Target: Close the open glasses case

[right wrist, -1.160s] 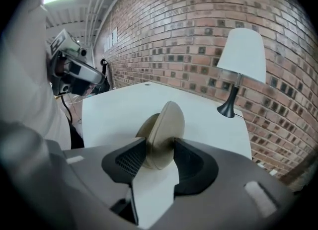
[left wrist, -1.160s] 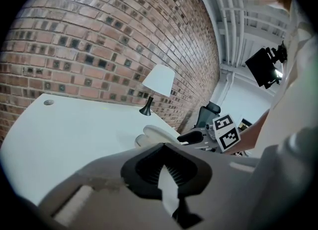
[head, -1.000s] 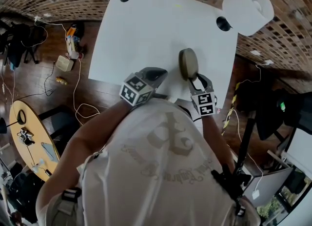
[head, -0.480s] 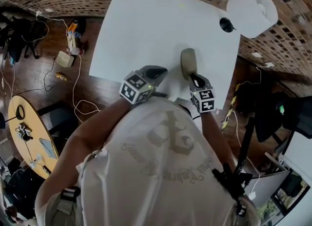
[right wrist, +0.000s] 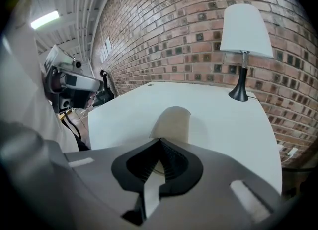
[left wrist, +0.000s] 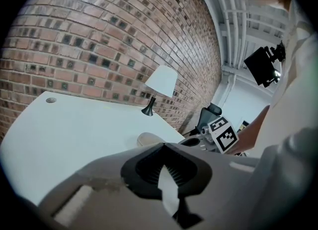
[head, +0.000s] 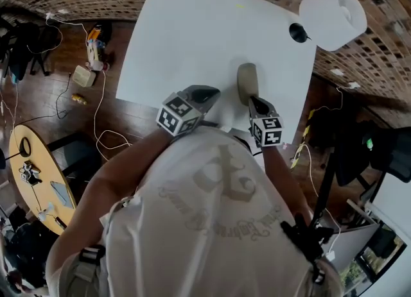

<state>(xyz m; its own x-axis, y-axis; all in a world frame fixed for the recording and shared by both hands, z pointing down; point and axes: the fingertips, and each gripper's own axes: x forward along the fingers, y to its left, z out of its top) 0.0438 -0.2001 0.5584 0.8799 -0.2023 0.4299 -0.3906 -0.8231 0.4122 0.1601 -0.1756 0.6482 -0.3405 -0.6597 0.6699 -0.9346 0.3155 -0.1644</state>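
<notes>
Glasses case on table, long axis pointing away from person

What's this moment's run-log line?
left gripper: shut, empty | right gripper: jaws just closed, nothing between | glasses case: just beyond right tips, on white table

Matt case, smooth wht table.

left tool closed; right tool just closed
</notes>
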